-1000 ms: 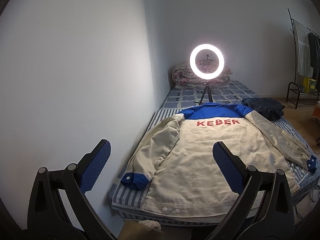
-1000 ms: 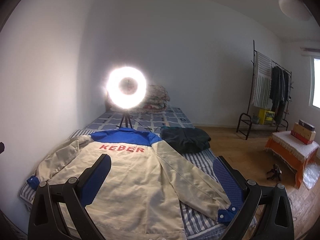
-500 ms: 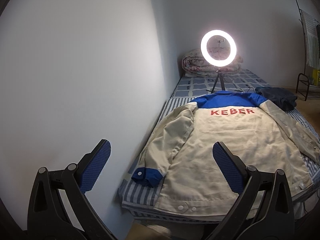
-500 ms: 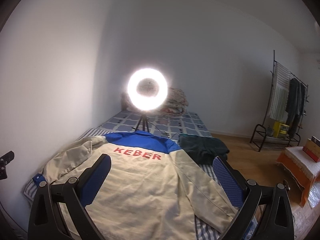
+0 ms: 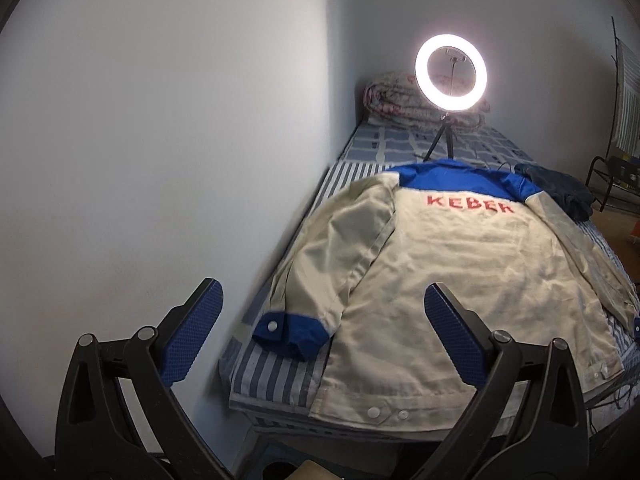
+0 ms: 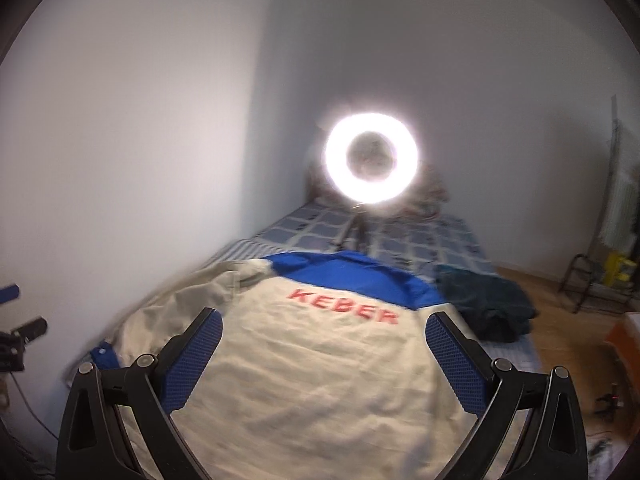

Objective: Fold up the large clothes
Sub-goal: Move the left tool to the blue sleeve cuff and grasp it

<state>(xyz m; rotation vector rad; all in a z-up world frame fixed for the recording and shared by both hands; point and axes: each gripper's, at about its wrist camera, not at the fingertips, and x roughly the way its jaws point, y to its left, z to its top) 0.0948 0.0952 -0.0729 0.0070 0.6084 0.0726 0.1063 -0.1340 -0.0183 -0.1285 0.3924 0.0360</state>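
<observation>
Both views have closed in on the jacket (image 5: 460, 280), spread back-up on the bed (image 5: 272, 380); left gripper (image 5: 320, 336) and right gripper (image 6: 322, 356) gape empty; limp cloth, best pinched at the blue cuff (image 5: 288, 332).

Your left gripper (image 5: 320, 332) hangs wide apart, empty, above the bed's (image 5: 276, 380) near corner. Beige-and-blue KEBER jacket (image 5: 460, 272) lies flat, back up, blue cuff (image 5: 288, 330) by the wall. Ring light (image 5: 451, 67) lit behind it; dark garment (image 5: 560, 194) beside the collar.
</observation>
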